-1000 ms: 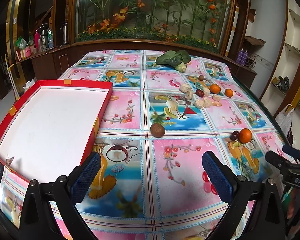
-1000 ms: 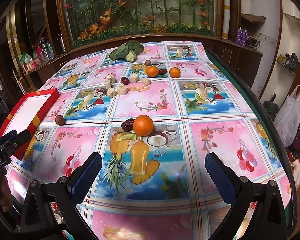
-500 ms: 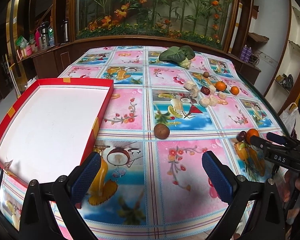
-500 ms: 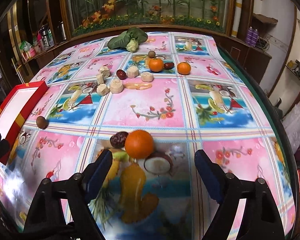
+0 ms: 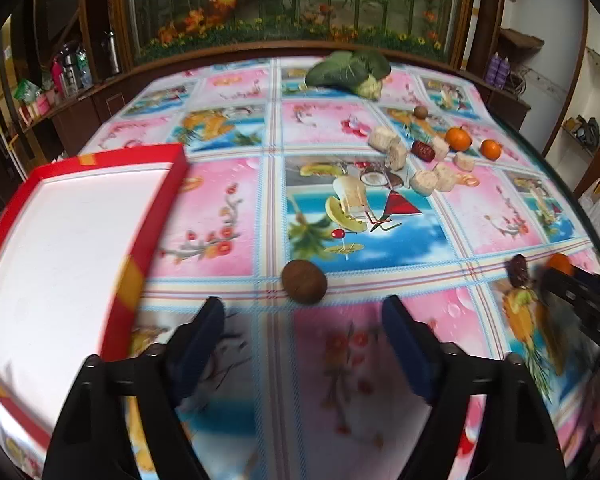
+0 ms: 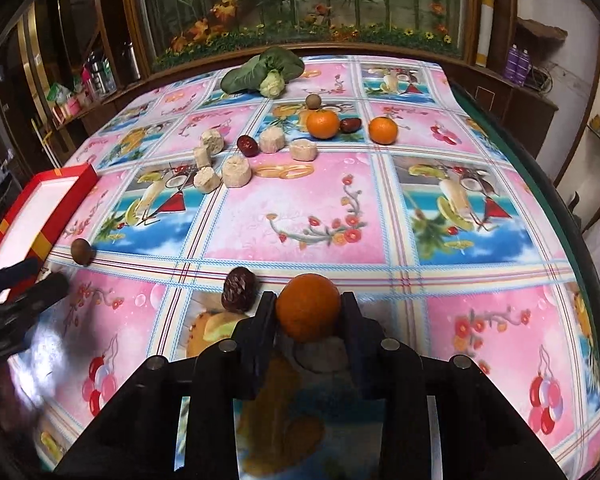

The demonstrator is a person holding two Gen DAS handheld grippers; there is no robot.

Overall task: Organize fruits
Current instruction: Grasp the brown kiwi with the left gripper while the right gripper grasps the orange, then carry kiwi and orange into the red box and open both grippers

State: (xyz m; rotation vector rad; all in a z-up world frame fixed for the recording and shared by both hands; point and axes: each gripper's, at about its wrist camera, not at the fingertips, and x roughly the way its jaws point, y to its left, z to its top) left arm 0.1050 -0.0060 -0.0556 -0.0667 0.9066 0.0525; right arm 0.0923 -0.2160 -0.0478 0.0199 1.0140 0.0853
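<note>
Fruits, loose on a glossy fruit-print tablecloth [image 6: 300, 216]: nearest is a round orange tangerine [image 6: 308, 306], sitting between the pads of the right gripper [image 6: 309, 312], w/ a wrinkled dark-red date [image 6: 238, 288] just beside it on the left.

Change, right side: jaws are closing; a sec. ago they were standing wide w/ the tangerine well ahead, now the black pads are flanking it on both sides and appear to be touching its skin. Judgement: first pick is being secured; lift not yet begun.

Change, left side: the left gripper [image 5: 302, 332] is advancing on a small round brown fruit [image 5: 304, 281], which is lying on the cloth just beyond the blue pads [image 5: 406, 344]. Jaws are closing too but are standing apart, nothing between them. Earlier the brown fruit was farther up the view; now it is near the fingertips.

Destination (judged): the shallow red-rimmed white-lined cardboard tray [image 5: 144, 248], sitting empty at the left edge, just beside the left gripper.

Further back, untouched: two more tangerines, dates, pale cut chunks [image 6: 236, 172] and a green leafy veg. [image 6: 260, 72]. Most of the sorting is thus remaining.
</note>
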